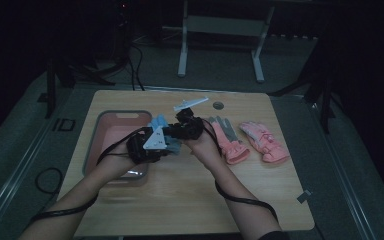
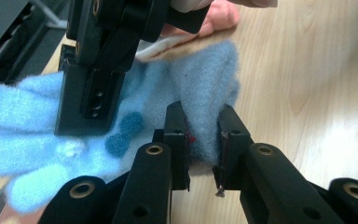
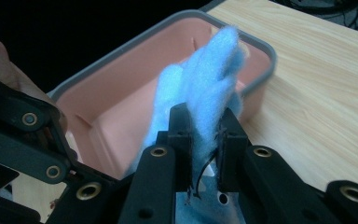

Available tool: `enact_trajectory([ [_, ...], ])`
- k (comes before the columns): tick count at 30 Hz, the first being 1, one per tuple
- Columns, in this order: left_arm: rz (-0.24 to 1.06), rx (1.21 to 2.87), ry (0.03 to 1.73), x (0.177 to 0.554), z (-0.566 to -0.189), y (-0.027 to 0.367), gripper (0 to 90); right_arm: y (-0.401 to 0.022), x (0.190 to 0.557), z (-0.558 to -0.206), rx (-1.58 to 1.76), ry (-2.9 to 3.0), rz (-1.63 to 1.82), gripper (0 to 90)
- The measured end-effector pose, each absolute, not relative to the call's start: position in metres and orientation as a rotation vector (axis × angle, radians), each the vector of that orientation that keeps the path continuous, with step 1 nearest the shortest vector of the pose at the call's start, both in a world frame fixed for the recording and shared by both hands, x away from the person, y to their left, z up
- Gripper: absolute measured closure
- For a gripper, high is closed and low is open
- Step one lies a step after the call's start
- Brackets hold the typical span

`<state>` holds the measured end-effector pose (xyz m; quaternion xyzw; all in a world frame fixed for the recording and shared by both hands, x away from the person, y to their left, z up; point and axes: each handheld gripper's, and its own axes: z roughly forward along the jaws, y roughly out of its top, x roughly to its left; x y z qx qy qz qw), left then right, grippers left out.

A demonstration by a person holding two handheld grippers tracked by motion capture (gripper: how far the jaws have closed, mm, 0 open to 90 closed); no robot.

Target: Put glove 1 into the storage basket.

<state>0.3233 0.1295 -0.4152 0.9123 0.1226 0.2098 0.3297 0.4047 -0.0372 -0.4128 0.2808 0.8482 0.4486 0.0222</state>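
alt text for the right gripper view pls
The right hand-held gripper is clamped on a fluffy blue glove, which stands up between its black jaws. Behind it is a pink bin with a grey rim on a light wooden table; part of the left hand-held gripper shows at left.

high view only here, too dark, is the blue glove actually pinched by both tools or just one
Observer: Both. The left tool is closed on a fold of the blue glove.
Operator: and the right one
Observer: The right tool clamps another bunch of the fleece.
Operator: whats under the glove on that side
Observer: In the right gripper view the pink bin lies right behind the glove.
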Motion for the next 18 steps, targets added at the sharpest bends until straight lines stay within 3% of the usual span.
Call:
enact_trajectory([
  [18,0.529,2.404,0.467,0.316,-0.435,0.221,78.2,0.064,0.411,-0.43,0.779,2.755,1.399,79.8],
])
